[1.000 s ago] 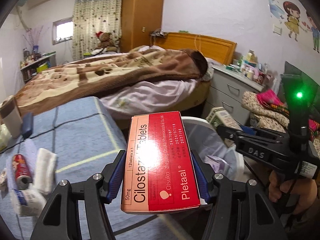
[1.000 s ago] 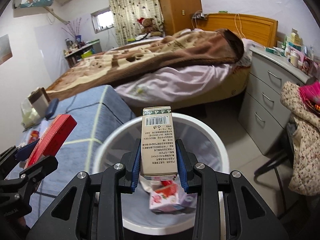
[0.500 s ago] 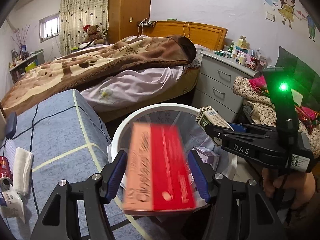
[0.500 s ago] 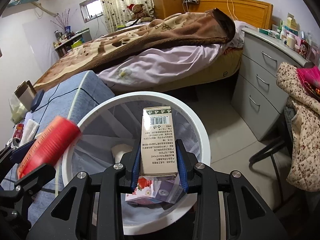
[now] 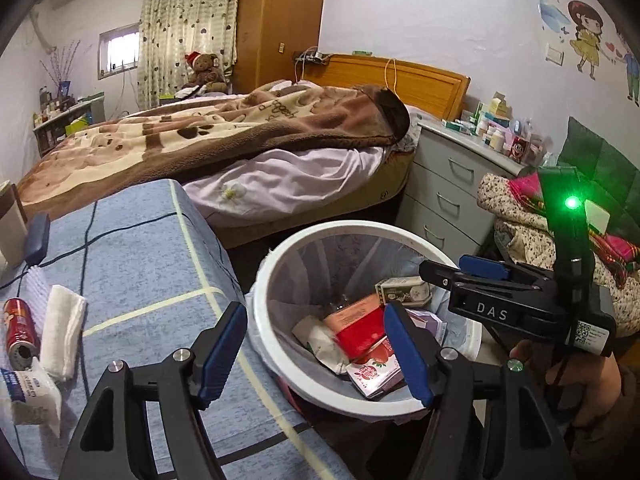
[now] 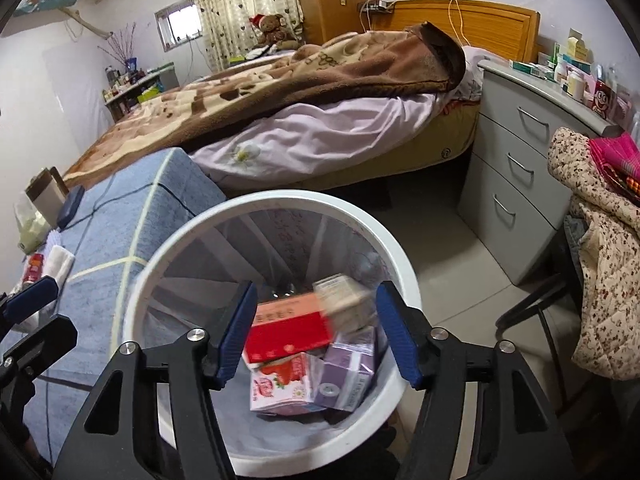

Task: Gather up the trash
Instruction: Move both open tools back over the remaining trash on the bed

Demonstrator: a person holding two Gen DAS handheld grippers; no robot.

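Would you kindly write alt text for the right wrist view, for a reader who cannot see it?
The open right gripper hangs over a white bin holding a red box, a beige carton, a strawberry pack and a purple box. A blue-covered table stands left, a bed behind and grey drawers right.

Brightness: even, soft indoor light in both views; the walls read pale and clean.
Source: daylight from the small window point(image 5: 119, 49), blown out to white point(image 6: 181, 22).
Glow: green indicator light point(image 5: 572, 202) flares into a halo.
Blur: red box point(image 5: 357, 330) and tan carton point(image 6: 345, 301) in the bin are smeared.
Distortion: strong fisheye bending; corners fall to black.
Shadows: faint, darkest under the bed.
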